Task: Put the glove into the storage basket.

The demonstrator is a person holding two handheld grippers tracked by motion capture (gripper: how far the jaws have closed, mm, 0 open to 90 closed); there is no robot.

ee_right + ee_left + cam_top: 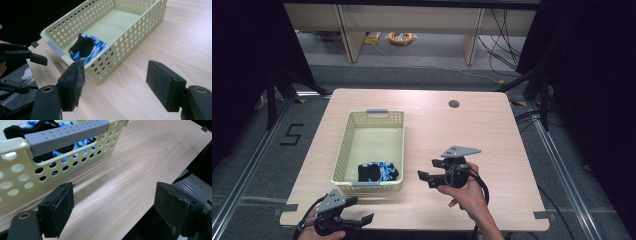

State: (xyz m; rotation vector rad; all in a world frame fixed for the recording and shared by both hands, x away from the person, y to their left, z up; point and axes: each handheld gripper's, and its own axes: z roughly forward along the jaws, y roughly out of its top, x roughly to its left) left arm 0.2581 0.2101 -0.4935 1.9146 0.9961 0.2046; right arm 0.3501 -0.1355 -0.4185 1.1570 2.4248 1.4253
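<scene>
My left gripper (354, 220) sits nearest me at the table's front edge, jaws spread wide with only bare wood between them, just short of the basket's (344, 150) near wall. My right gripper (428, 173) hangs over the table (492, 150) just to the right of the basket, its jaws also wide apart and gripping nothing, pads (165, 83) facing each other across open wood. The thing I am working with, a blue camouflage-print fabric bundle with black cuffs (378, 171), lies inside the basket at its near end, against the wall under the grey handle (66, 134). I judge the drop to be made, so the sensible thing is to draw the right hand back level, keeping its near jaw off the perforated side wall so the light basket does not slide. Farther on, the basket's far half is bare, and beyond it the tabletop carries a round cable hole (454, 104). Nothing stands in my path.
</scene>
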